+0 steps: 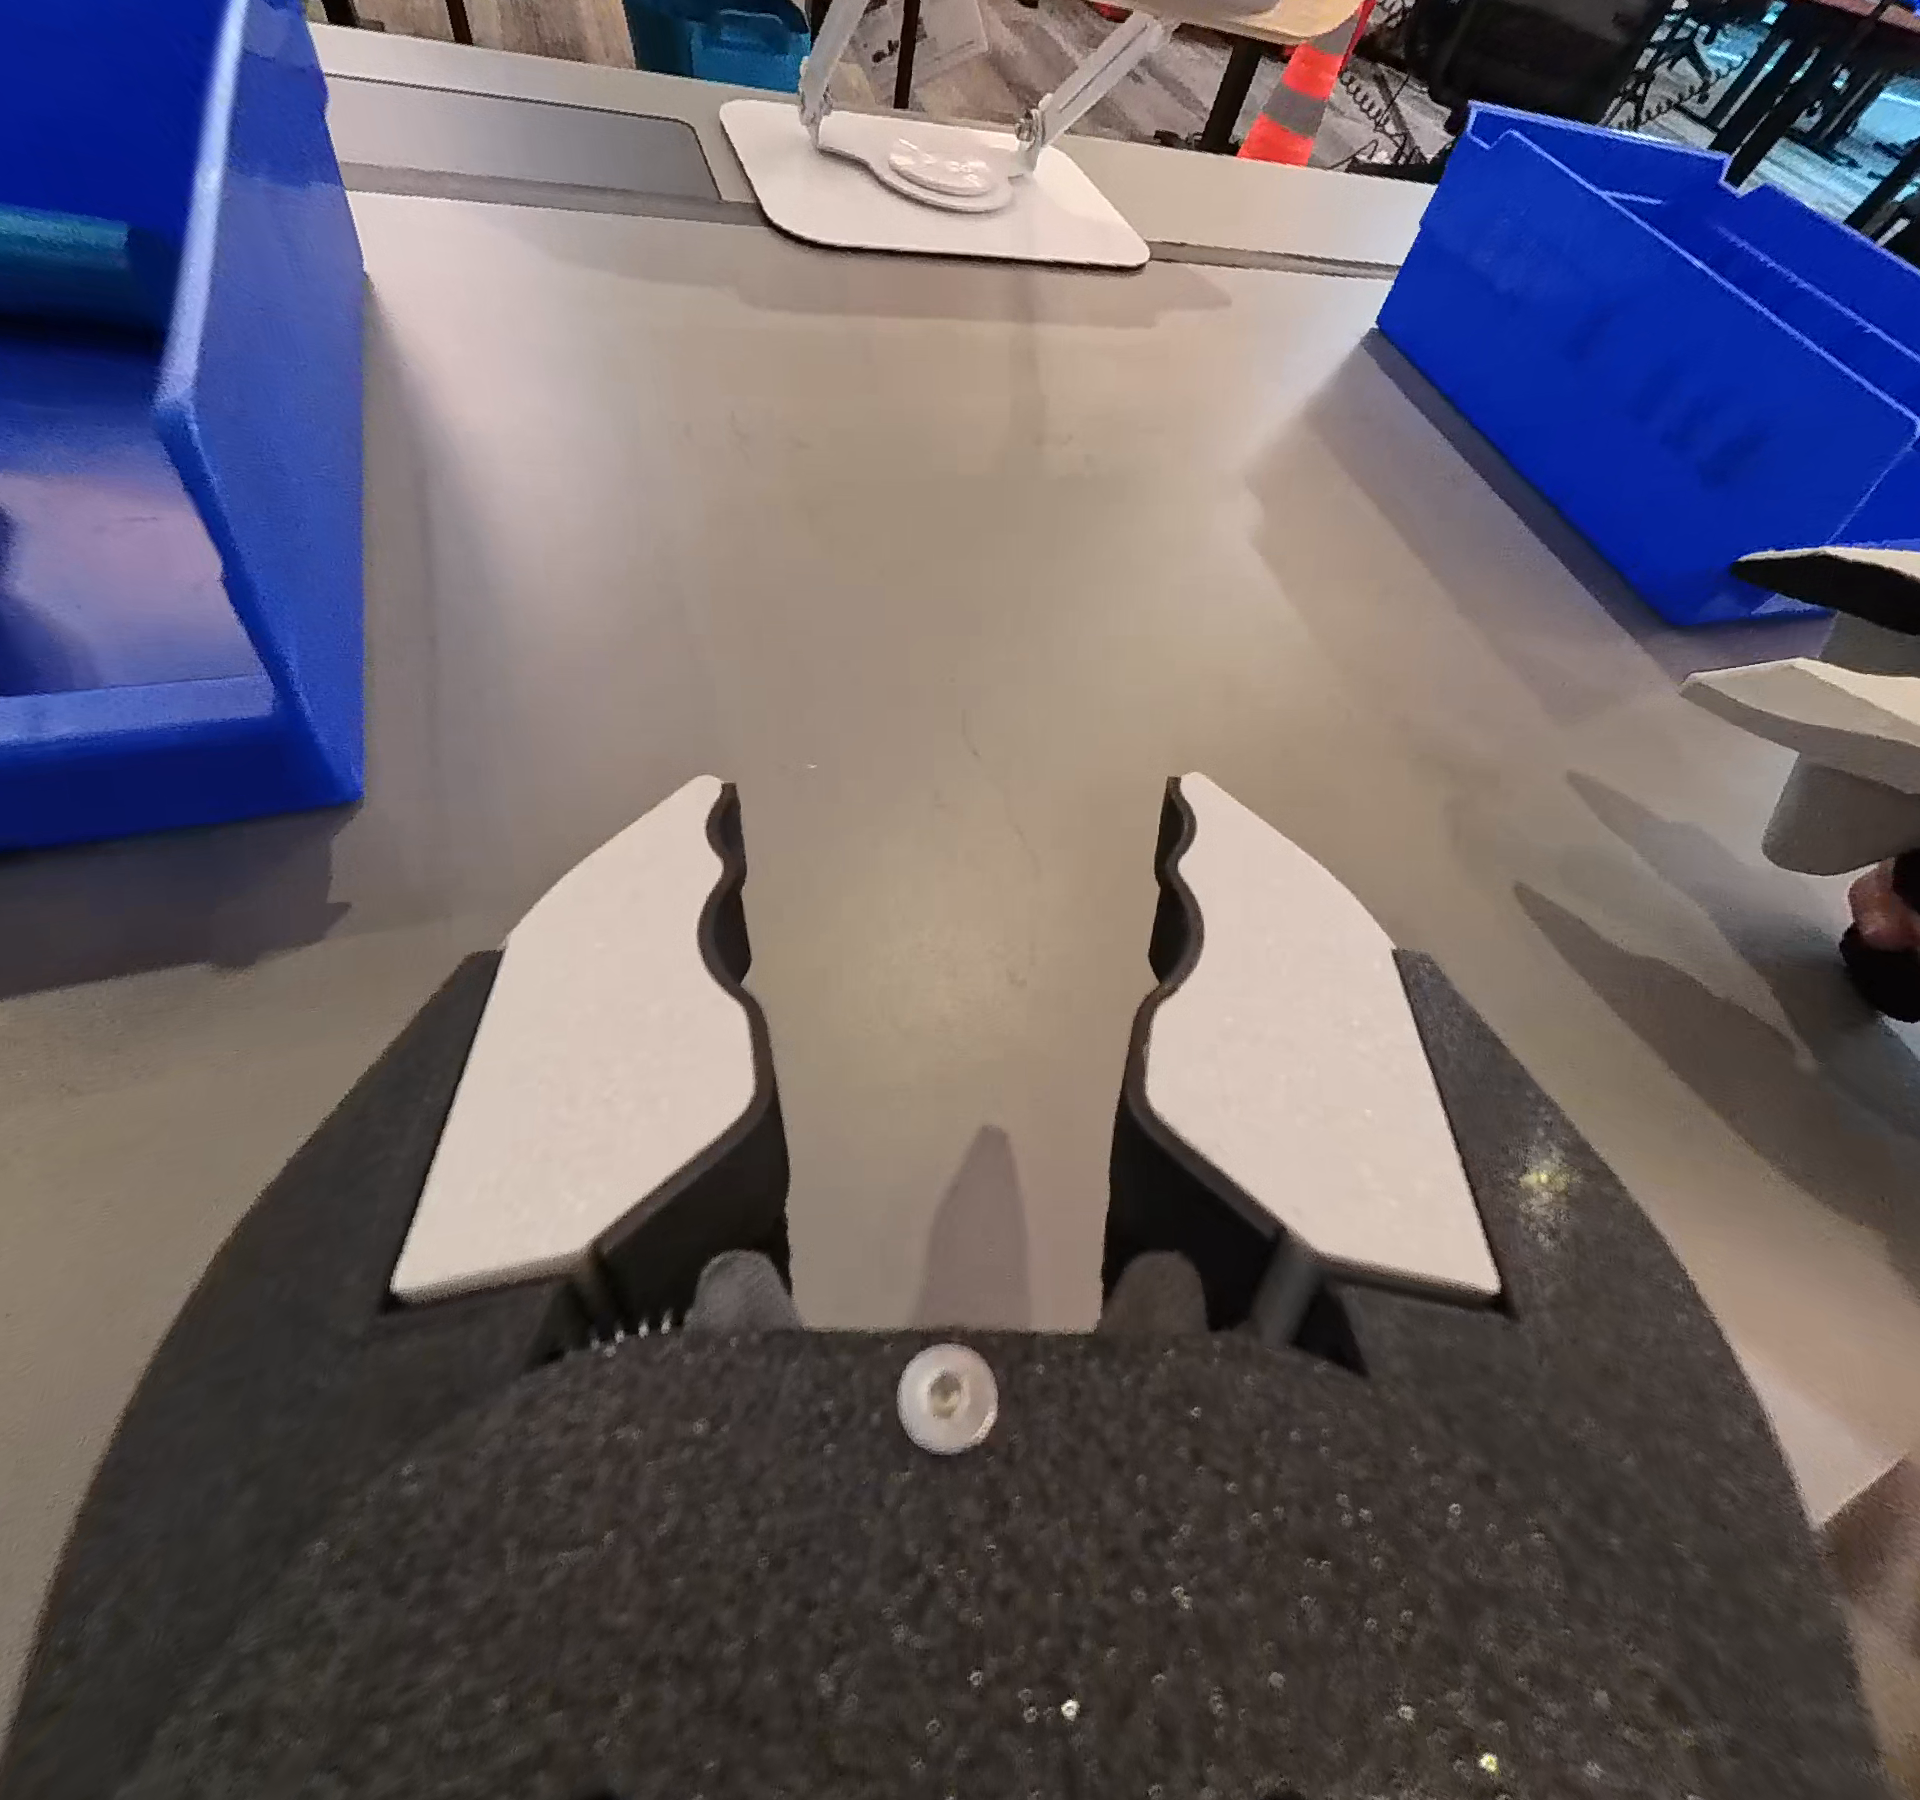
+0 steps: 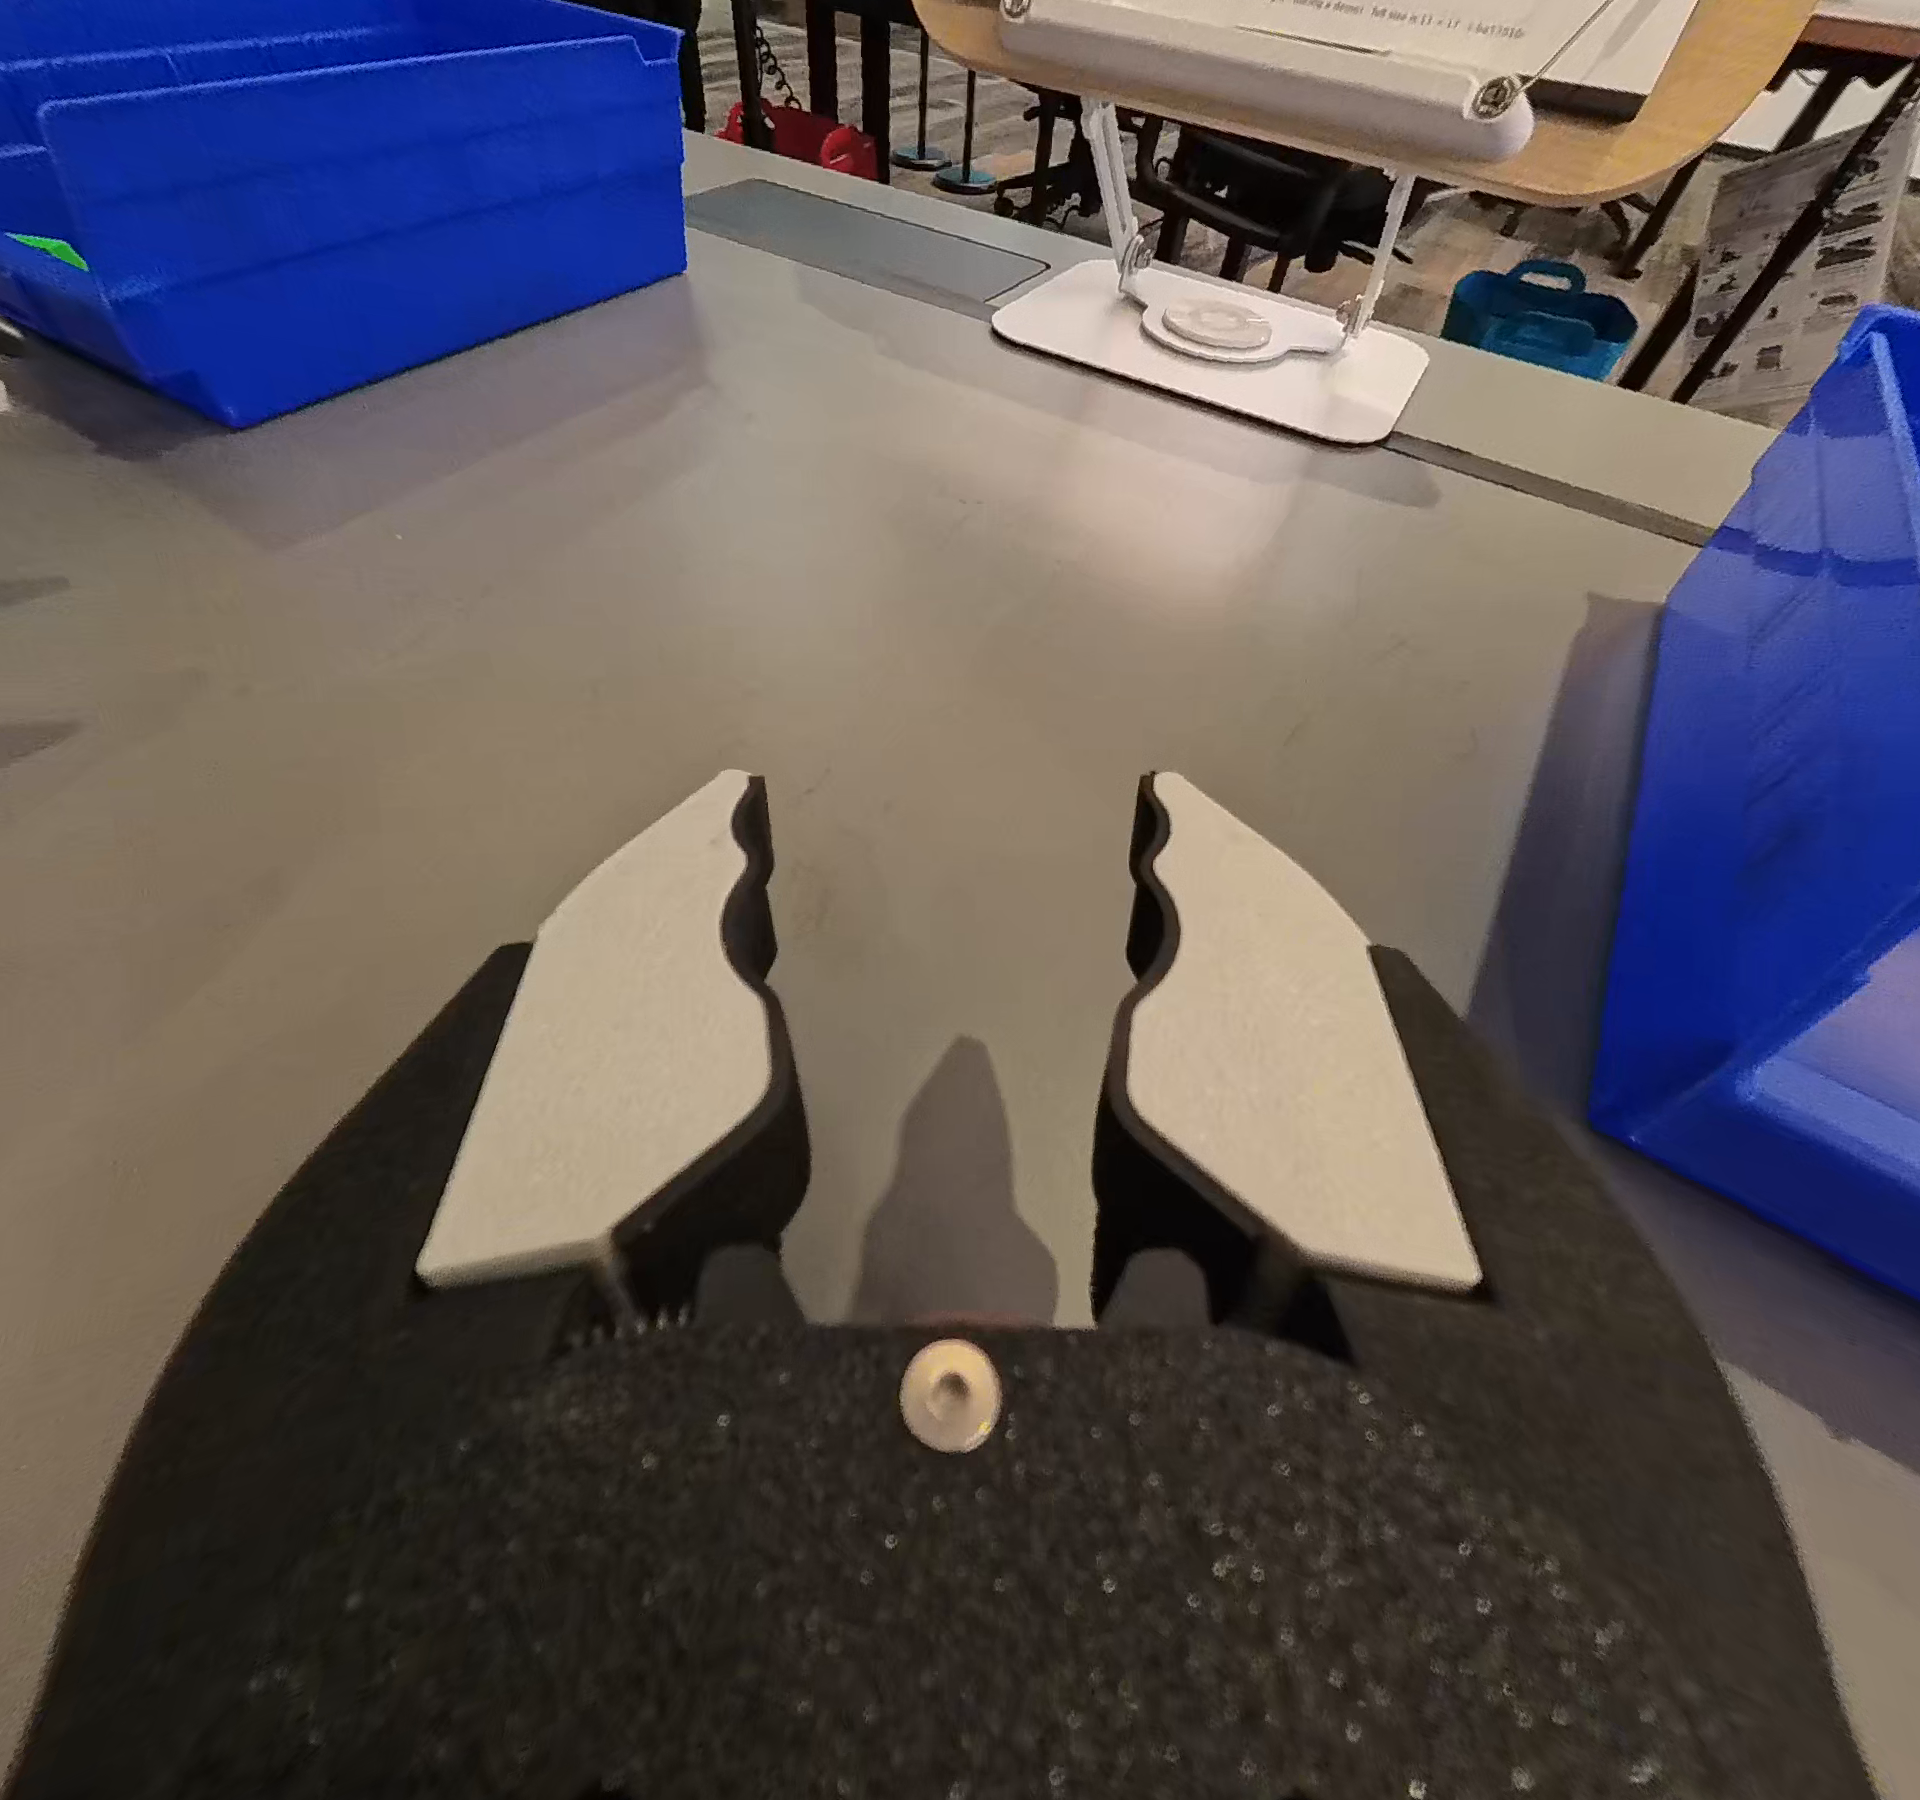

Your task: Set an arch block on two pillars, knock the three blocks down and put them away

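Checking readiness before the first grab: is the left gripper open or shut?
Open. The left gripper has a wide gap between its fingers, with only bare table showing through; it holds nothing.

L bin (image 1: 156, 379) cut off; contents blurred; R tongs (image 1: 1829, 680) cropped.

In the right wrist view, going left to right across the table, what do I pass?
Blue bins at the left → right gripper, fingers apart → white document stand base → blue bin at the right edge.
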{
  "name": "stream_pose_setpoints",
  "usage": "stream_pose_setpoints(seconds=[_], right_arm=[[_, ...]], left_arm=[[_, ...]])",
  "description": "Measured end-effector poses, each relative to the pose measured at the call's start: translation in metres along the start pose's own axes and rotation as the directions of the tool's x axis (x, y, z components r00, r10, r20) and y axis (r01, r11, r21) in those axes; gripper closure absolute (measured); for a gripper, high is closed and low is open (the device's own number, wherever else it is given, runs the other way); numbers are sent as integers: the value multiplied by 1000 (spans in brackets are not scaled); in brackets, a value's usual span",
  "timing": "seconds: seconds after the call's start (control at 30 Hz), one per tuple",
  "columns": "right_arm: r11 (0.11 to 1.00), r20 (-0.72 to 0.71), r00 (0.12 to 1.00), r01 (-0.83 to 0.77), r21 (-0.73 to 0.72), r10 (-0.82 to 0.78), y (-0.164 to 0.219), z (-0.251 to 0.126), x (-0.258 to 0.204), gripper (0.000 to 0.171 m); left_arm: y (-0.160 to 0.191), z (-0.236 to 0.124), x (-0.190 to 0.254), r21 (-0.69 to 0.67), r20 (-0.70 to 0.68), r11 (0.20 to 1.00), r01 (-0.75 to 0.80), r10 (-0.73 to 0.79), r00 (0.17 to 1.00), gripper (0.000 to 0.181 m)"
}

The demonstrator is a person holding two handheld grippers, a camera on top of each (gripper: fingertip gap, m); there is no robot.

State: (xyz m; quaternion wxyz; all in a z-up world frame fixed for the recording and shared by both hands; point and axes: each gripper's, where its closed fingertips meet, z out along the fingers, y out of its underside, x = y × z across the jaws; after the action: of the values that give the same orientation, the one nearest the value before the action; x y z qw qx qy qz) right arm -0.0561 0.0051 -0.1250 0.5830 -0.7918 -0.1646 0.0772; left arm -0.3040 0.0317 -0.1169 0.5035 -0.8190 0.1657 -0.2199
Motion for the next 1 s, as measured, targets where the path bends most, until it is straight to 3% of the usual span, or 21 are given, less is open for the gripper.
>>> stream_pose_setpoints(seconds=[0.3, 0.4, 0.47, 0.53, 0.63, 0.7, 0.87, 1.0], right_arm=[[1000, 24, 1000, -8, -11, 9, 1, 0, -1, 106], [1000, 33, 999, -6, -12, 6, -1, -1, -3, 106], [1000, 42, 999, -4, -11, 4, -2, -1, -5, 106], [1000, 56, 998, 0, -14, 1, -1, -1, -8, 107], [1000, 71, 997, 1, -20, 0, 1, 1, -13, 107], [1000, 80, 997, 6, -20, -4, 0, 1, -16, 107], [1000, 74, 997, 26, -14, -25, -5, -1, -17, 108], [999, 63, 997, 36, -15, -35, -7, -1, -14, 108]], left_arm=[[-5, -5, -2, -17, -9, 1000, 16, -16, 1000, 106], [-33, -21, -15, -26, -28, 1000, -4, 4, 1000, 110], [-60, -28, -49, -125, 1, 991, -52, 53, 999, 112], [-84, -23, -89, -266, 10, 963, -43, 48, 999, 98], [-124, 20, -154, -338, 90, 939, -63, 99, 991, 96], [-129, 64, -189, -410, 118, 910, -56, 114, 987, 96], [-103, 153, -247, -591, 153, 806, 21, 86, 984, 85], [-79, 182, -275, -667, 200, 743, 49, 115, 973, 83]])
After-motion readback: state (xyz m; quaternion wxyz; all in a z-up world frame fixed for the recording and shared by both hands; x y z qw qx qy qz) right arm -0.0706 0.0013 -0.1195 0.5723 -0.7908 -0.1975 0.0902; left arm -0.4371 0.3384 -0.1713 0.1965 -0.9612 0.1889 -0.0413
